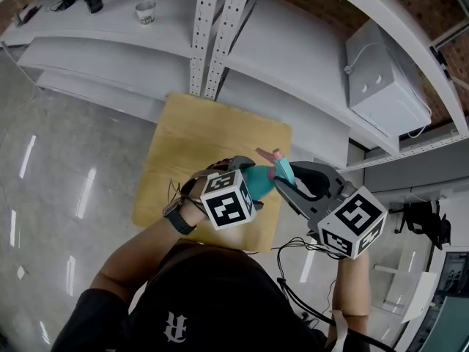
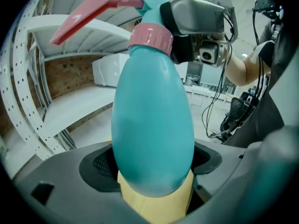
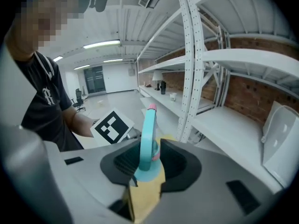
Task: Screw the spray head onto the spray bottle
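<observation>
L gripper [image 2: 152, 171]: fingers clamped on the lower body of the spray bottle [image 2: 153, 120], which is held in the air above the yellow counter [image 1: 212, 141] w/ its neck toward the R gripper [image 3: 145, 158]. On the bottle's neck sits the spray head [image 2: 149, 37]: pink collar down on the neck, pink trigger sticking out sideways. R gripper is right at the bottle's top, fingers closed on the spray head. Beyond the bottle: white shelf rack [image 1: 293, 72], and well apart from the bottle a white cup [image 1: 146, 12] on a shelf.
</observation>
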Motion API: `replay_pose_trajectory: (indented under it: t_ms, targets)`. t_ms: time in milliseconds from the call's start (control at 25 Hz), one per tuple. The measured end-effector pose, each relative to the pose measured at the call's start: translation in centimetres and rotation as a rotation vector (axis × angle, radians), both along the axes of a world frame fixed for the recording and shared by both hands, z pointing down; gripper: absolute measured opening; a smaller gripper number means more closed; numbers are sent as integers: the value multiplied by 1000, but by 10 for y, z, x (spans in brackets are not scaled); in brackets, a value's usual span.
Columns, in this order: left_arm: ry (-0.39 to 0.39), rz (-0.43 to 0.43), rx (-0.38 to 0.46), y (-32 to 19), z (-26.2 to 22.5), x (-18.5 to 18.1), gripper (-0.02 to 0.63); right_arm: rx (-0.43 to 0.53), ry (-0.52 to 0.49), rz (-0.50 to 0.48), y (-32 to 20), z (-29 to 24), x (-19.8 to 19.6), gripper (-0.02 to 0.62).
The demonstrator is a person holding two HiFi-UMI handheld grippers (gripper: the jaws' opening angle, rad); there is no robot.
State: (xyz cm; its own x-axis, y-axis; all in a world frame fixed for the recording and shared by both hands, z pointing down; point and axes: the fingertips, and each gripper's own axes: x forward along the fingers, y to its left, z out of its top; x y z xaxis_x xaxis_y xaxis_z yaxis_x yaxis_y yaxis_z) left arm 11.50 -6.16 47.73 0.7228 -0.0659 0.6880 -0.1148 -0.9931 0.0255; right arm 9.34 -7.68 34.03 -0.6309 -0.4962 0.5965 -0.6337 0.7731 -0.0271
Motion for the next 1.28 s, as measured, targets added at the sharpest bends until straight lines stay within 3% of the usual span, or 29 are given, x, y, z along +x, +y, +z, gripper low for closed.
replay_pose_trajectory:
  t_ms: [120,240,520,680,840,1120,1200,1280]
  targets:
    - [-34,-7,46,0,4,-1,423,-125,-11,25,-1,4,2,112]
    - [-5,-12,10,4,5,1,423,-193,-46,100,-4,6,0,114]
    - [55,-26,-25,1,-5,-1,423,-175,-222,203,-6,-3,2,106]
    - [12,-55,17,-5,0,-4,423,-181,-257,278,-7,0,3,107]
    - [22,-76,11,-10,0,-1,423,-171,-278,307,-3,-4,2,107]
    - [48,-78,88,-15,-10,0,423,-137,-259,257,9,-11,-2,107]
    - [74,-60,94,-13,-15,1,423,-113,-276,179,22,-22,-2,107]
    - [105,6,82,-5,-25,0,423,-37,-334,35,36,-44,2,107]
